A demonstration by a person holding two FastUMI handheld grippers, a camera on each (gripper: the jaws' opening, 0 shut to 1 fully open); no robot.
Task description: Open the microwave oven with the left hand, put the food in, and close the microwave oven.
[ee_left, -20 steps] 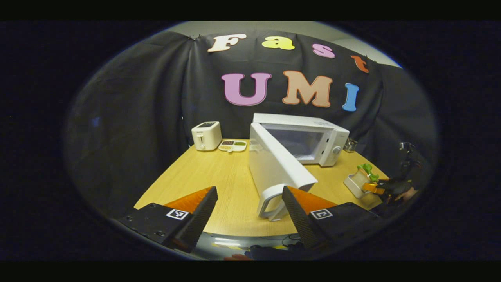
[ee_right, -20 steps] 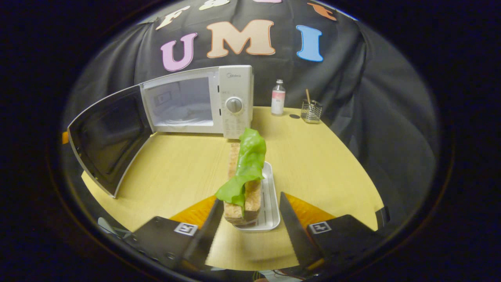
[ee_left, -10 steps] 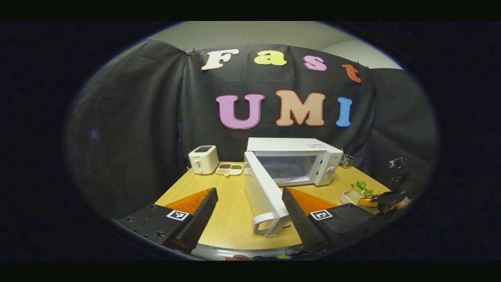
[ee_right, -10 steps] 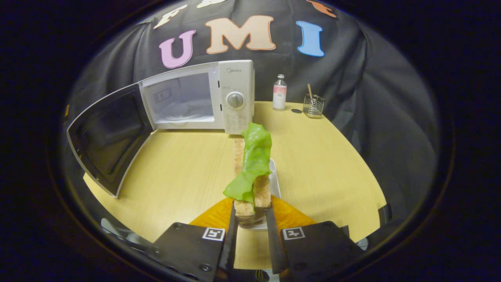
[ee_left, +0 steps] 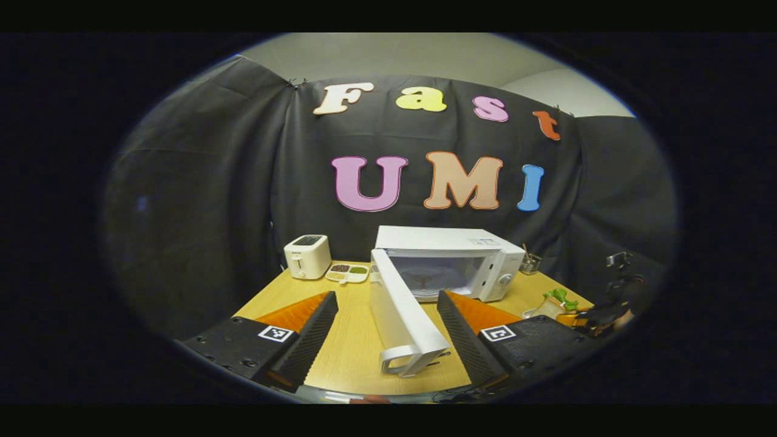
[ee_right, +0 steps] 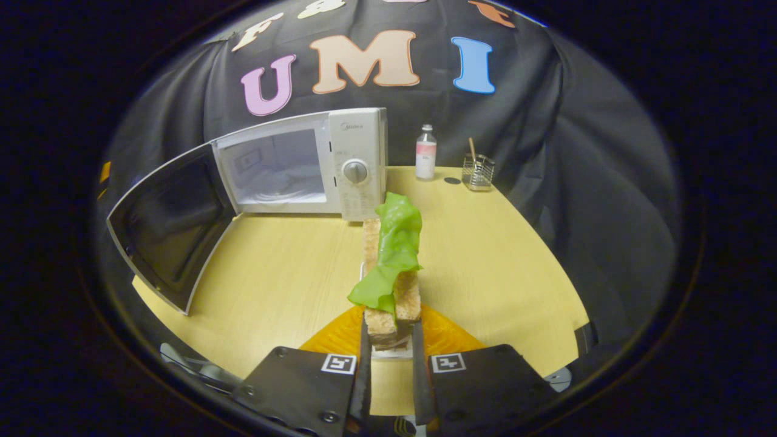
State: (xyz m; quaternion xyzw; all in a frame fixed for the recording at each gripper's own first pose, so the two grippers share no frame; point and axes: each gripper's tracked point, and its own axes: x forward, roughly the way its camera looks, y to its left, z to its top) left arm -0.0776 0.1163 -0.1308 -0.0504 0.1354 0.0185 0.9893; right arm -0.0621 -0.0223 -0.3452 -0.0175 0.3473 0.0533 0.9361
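Note:
The white microwave (ee_left: 449,261) stands at the back of the wooden table, its door (ee_left: 400,315) swung wide open and its cavity (ee_right: 273,170) bare. My left gripper (ee_left: 386,298) is open, drawn back from the door handle (ee_left: 403,361) and touching nothing. The food (ee_right: 393,261) is a slab of bread draped with a green lettuce leaf, lying in a small white tray (ee_right: 383,353). My right gripper (ee_right: 390,343) is shut on the near end of the food, in front of the microwave's control panel (ee_right: 355,173). In the left gripper view the right gripper (ee_left: 586,315) and food (ee_left: 555,300) sit at the far right.
A white toaster (ee_left: 308,256) and a divided snack dish (ee_left: 347,273) stand left of the microwave. A small bottle (ee_right: 425,153) and a wire holder (ee_right: 478,172) stand to its right at the back. The open door takes up the table's left front.
My right gripper closed on the food, having been open around it a second ago. My left gripper drew back and away from the door handle.

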